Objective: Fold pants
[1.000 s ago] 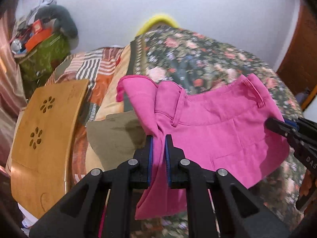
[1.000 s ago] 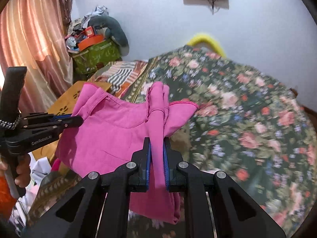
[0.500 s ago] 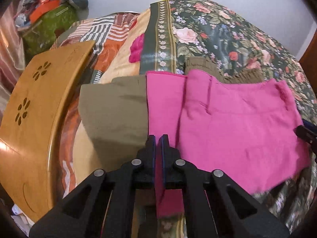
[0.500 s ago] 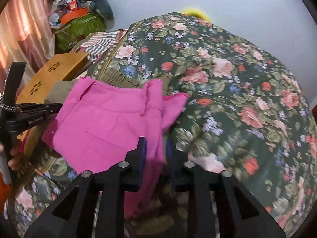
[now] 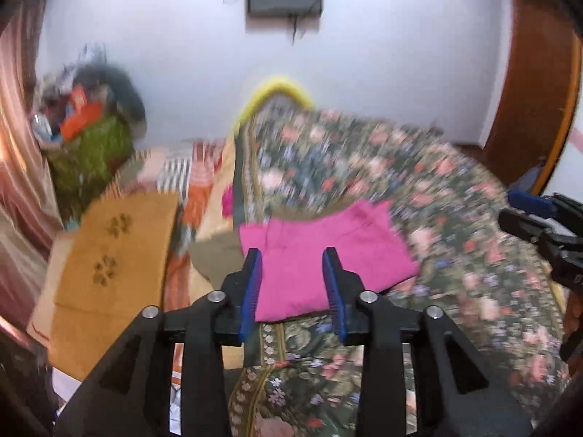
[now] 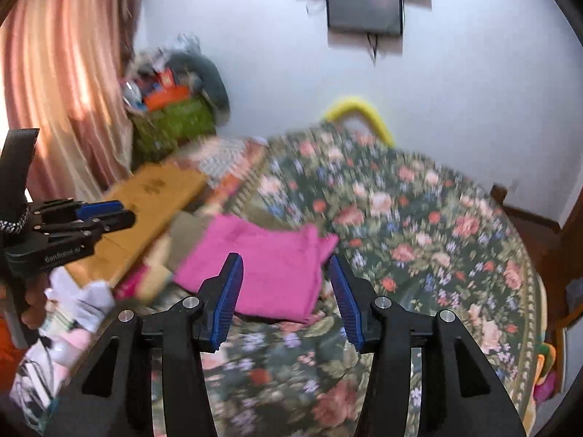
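Your left gripper and right gripper have just been opening, nothing between their fingers. The pink pants lie folded at mid-frame on the floral bedspread; lift clear without snagging the fold.

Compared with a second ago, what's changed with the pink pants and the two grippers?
Both grippers let go: the left gripper and right gripper had each pinched the bright pink cloth pants, and their jaws have just been opening, nothing between them now. The pants dropped flat, folded, onto the floral bedspread. The wooden board stayed put.
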`<state>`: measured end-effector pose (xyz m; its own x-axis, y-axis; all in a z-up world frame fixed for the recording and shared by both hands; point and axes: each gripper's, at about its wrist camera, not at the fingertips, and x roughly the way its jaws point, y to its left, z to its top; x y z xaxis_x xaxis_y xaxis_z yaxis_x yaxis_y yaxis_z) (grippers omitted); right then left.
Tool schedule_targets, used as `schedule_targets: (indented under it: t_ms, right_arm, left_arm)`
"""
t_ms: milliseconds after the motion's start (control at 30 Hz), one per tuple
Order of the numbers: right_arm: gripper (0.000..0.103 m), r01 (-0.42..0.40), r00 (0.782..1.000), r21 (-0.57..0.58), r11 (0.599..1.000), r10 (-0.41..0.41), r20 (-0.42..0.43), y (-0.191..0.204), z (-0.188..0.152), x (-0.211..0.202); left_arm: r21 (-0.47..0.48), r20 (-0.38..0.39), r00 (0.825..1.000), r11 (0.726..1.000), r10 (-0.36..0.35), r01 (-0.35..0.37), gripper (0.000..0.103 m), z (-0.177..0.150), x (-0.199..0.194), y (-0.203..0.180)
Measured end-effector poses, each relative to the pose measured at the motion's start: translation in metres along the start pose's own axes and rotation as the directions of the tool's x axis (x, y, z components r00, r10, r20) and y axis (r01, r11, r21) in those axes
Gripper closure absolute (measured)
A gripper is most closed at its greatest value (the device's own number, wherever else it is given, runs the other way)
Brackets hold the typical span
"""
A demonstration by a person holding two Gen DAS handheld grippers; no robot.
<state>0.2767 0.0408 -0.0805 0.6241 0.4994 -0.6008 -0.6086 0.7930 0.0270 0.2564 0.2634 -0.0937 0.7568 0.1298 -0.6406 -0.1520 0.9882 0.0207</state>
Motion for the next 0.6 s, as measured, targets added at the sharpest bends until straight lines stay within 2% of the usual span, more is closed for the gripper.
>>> schedule_targets:
  t_ms: [67, 133, 233, 300, 367, 467, 600]
  right_arm:
    - [0.057, -0.005, 0.997, -0.013, 1.000, 0.006, 0.073, 0.011, 0.004, -0.037]
    - [0.057, -0.013, 0.989, -0.032, 0.999, 0.018, 0.148, 0.023, 0.006, -0.071]
    - [0.057, -0.006, 0.971, -0.076, 0.997, 0.024, 0.237, 0.039, 0.006, -0.121]
    - [0.057, 0.007, 0.954, -0.091, 0.996, 0.021, 0.299, 0.046, 0.004, -0.152]
    - [0.057, 0.036, 0.927, -0.087, 0.996, 0.000, 0.375, 0.055, -0.003, -0.186]
    - [0.057, 0.001, 0.901, -0.073, 0.997, 0.031, 0.433, 0.063, -0.018, -0.219]
    - [0.057, -0.007, 0.886, -0.082, 0.997, 0.044, 0.462, 0.074, -0.035, -0.241]
  left_arm:
    - [0.011, 0.089, 0.996, 1.000, -0.005, 0.004, 0.064, 0.005, -0.051, -0.012]
    - [0.013, 0.143, 0.990, 1.000, -0.010, 0.008, 0.057, 0.008, -0.085, -0.022]
    - [0.018, 0.233, 0.972, 1.000, -0.012, 0.009, 0.053, 0.001, -0.144, -0.036]
    - [0.010, 0.290, 0.957, 1.000, -0.012, 0.009, 0.052, -0.008, -0.179, -0.043]
    - [-0.005, 0.343, 0.939, 1.000, -0.005, 0.007, 0.051, -0.018, -0.213, -0.049]
    - [-0.022, 0.410, 0.912, 1.000, 0.007, 0.003, 0.049, -0.035, -0.256, -0.061]
    - [-0.036, 0.476, 0.879, 0.999, 0.021, -0.004, 0.043, -0.057, -0.294, -0.074]
